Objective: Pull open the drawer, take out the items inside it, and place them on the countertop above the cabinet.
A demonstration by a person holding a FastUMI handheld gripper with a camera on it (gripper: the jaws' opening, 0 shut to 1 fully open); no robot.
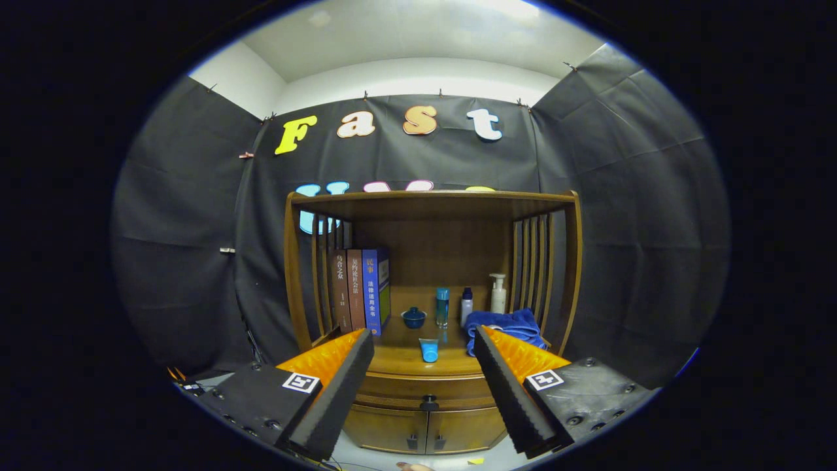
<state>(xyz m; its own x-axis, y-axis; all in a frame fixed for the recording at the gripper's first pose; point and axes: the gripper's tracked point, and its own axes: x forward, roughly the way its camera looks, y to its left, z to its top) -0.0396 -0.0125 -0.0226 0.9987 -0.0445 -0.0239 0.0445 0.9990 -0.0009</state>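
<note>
Your gripper (424, 347) hangs before the brown wooden cabinet (301, 275), its fingers spread wide and holding nothing; between them, just ahead, the closed wooden drawer (425, 386) shows its small dark knob (428, 403), with two lower cabinet doors (425, 428) beneath; above the drawer, a light blue tube (429, 350) lies on the wooden countertop (405, 360); beyond it stand a small dark blue lidded bowl (413, 317), a clear teal bottle (443, 306), a small white bottle (466, 305) and a white pump bottle (498, 293); a folded blue towel (507, 324) rests beside them; three upright books (359, 291) stand at the other side.
</note>
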